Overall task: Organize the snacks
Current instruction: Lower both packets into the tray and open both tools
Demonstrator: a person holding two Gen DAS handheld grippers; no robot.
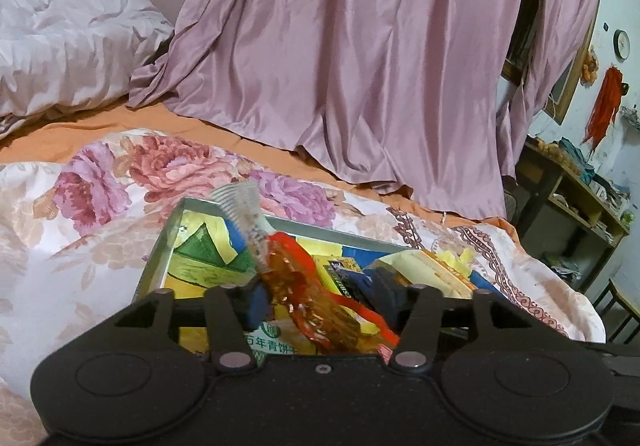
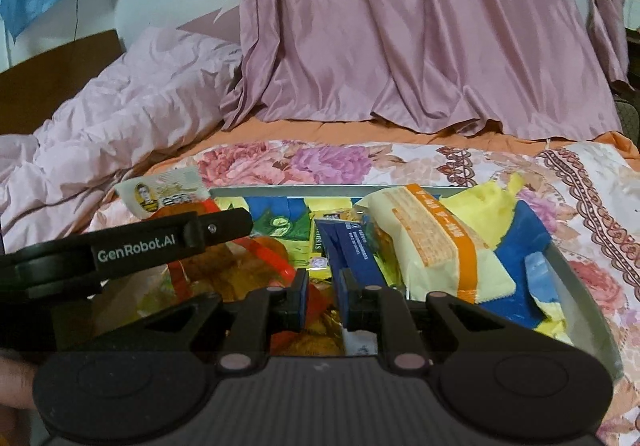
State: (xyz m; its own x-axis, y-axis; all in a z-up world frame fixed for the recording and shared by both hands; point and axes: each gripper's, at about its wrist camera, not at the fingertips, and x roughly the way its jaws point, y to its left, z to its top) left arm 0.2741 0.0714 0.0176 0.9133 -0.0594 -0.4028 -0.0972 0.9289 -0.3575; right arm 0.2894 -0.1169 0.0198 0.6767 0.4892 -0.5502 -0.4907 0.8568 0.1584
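Observation:
A metal tray (image 1: 160, 246) (image 2: 580, 286) with a colourful printed floor sits on the bed, filled with snack packets. My left gripper (image 1: 324, 298) (image 2: 244, 222) is open over its left part. A long clear orange-and-red packet (image 1: 296, 286) (image 2: 256, 258) lies between the fingers, and its pale end (image 2: 160, 194) sticks out over the far rim. My right gripper (image 2: 324, 298) hangs low over the middle with only a narrow gap between its fingers and nothing clamped. A dark blue packet (image 2: 348, 246) (image 1: 352, 282) lies against its right finger. A cream-and-orange packet (image 2: 432, 246) (image 1: 432, 266) rests to the right.
Under the tray is a floral quilt (image 1: 100, 206) (image 2: 520, 166) on an orange sheet. A pink curtain (image 1: 360, 66) hangs behind, with a crumpled pink duvet (image 1: 60, 46) at the far left. A cluttered wooden shelf (image 1: 572, 198) stands right of the bed. A person's hand (image 2: 12, 382) shows at lower left.

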